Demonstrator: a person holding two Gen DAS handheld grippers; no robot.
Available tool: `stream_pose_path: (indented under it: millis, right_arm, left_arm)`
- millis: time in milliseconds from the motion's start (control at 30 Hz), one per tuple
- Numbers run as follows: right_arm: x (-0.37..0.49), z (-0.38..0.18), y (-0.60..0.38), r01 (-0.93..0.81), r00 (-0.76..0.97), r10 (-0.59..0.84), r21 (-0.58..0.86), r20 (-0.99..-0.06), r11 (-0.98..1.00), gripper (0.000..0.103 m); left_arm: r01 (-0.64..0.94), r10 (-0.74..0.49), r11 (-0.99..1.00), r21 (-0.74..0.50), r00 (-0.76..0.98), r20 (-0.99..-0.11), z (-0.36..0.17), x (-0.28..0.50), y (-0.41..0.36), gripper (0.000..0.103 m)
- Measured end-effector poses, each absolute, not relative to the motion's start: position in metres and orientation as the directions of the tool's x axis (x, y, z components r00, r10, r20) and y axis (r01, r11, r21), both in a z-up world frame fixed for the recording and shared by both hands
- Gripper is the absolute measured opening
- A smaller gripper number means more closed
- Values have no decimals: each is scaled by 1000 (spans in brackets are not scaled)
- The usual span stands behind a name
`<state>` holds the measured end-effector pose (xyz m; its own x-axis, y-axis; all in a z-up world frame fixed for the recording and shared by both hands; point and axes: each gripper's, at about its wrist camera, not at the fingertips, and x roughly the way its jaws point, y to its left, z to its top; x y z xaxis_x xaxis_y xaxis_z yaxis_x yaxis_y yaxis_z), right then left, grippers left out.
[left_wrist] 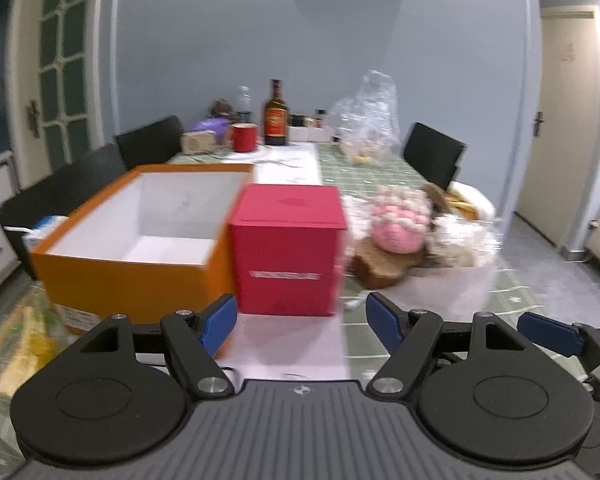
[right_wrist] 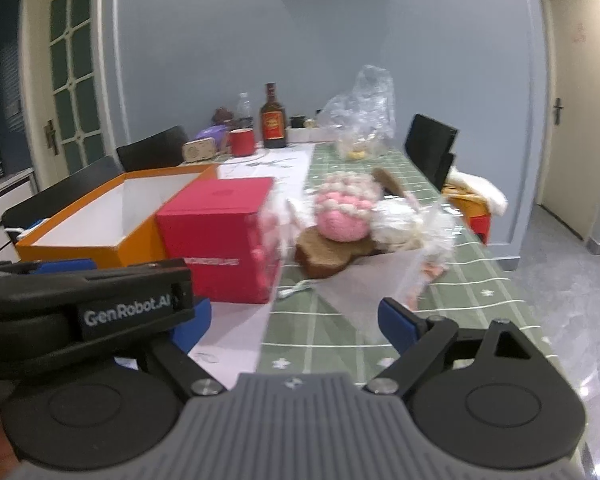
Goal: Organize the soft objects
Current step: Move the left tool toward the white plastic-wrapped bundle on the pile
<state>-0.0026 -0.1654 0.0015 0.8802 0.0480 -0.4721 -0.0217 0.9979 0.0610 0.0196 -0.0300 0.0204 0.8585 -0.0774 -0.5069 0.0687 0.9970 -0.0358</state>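
Holding a pair of black tongs with blue pads in each hand, I face a long table point(left_wrist: 364, 184) covered in a green checked cloth. My left gripper point(left_wrist: 302, 322) has its fingers spread wide with nothing between them, hovering just in front of a closed red box point(left_wrist: 288, 248). My right gripper point(right_wrist: 296, 320) is also spread apart and empty; it sits close beside the left one, whose black body crosses the lower left of the right-hand view.

The soft objects point(left_wrist: 400, 228) lie in a heap to the right of the red box, near the table's right edge: a pink and cream plush ball resting on a flat brown plush piece, with fluffy white pieces and crinkled clear wrapping around them. They are blurred, so finer detail is unclear. Neither gripper touches the heap.

Left of the red box, touching or nearly touching it, stands an open orange box point(left_wrist: 136, 248) with a white, empty inside. At the far end of the table are a dark bottle point(left_wrist: 276, 116), a red mug point(left_wrist: 244, 136) and a clear plastic bag point(left_wrist: 370, 116). Black chairs point(left_wrist: 434, 154) stand along both sides.
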Motion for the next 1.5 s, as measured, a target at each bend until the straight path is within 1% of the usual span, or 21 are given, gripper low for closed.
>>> stream_pose_path:
  millis: [67,133,300,367,500,567,633,700,767,800,867,933,1000,1033,1067,1133,1167,1267,1400,1500]
  right_arm:
    - [-6,-1,-171,12,893,-1,21,-450,1000,95]
    - [-8,-4,-180,31,897,-30,-5,-442,1000,95]
    - [4,-12,-215,55,884,-30,40,-467,998,95]
    - [13,-14,-230,72,875,-29,71,-484,995,95]
    - [40,-20,-259,69,845,54,208,-532,976,95]
    - [52,-26,-264,9,823,131,242,-553,970,93]
    - [64,-34,-264,-13,804,160,252,-572,968,87]
    - [75,-42,-263,15,788,160,279,-595,960,76]
    - [84,-50,-261,30,778,175,314,-604,949,69]
    - [88,-54,-260,46,773,176,330,-609,943,66]
    - [95,-60,-259,68,770,195,382,-608,922,65]
    - [103,-66,-256,78,755,226,427,-615,901,54]
    - [110,-70,-251,84,750,249,462,-613,883,39]
    - [113,-71,-247,85,750,251,465,-612,881,34]
    - [114,-71,-245,87,754,248,467,-609,880,22]
    - [116,-71,-237,108,761,217,449,-611,887,9]
    - [116,-71,-233,109,762,203,431,-614,896,4]
    - [109,-67,-228,117,777,153,379,-611,918,1]
    - [85,-57,-228,121,823,124,383,-555,916,1]
    - [69,-47,-223,122,849,80,341,-522,932,0]
  left_arm:
    - [117,-140,990,-77,847,-513,24,19,-35,86]
    - [153,-178,984,-91,840,-513,31,19,-39,86]
    - [225,-221,973,-54,828,-515,55,28,-37,87]
    - [278,-241,961,-7,819,-521,64,36,-36,87]
    - [286,-216,957,57,826,-520,77,59,-37,87]
    - [304,-227,951,60,815,-533,81,73,-35,87]
    - [312,-233,949,53,803,-548,81,86,-30,87]
    - [320,-234,945,62,797,-557,83,96,-23,87]
    - [318,-201,942,111,795,-572,83,103,-20,87]
    - [308,-174,942,137,792,-585,83,106,-18,87]
    - [304,-161,942,143,782,-602,83,110,-14,87]
    - [300,-147,941,157,779,-610,81,111,-11,87]
    - [309,-142,934,178,780,-609,79,112,-10,87]
    - [313,-144,933,181,781,-607,78,112,-9,87]
    - [315,-148,932,179,783,-605,77,111,-8,87]
    - [330,-164,928,173,778,-606,78,111,-6,87]
    - [346,-176,923,172,772,-611,79,111,-5,87]
    - [369,-215,920,134,759,-614,84,112,0,87]
    - [401,-271,910,105,768,-580,87,114,4,87]
    - [414,-299,906,85,770,-563,87,117,6,87]
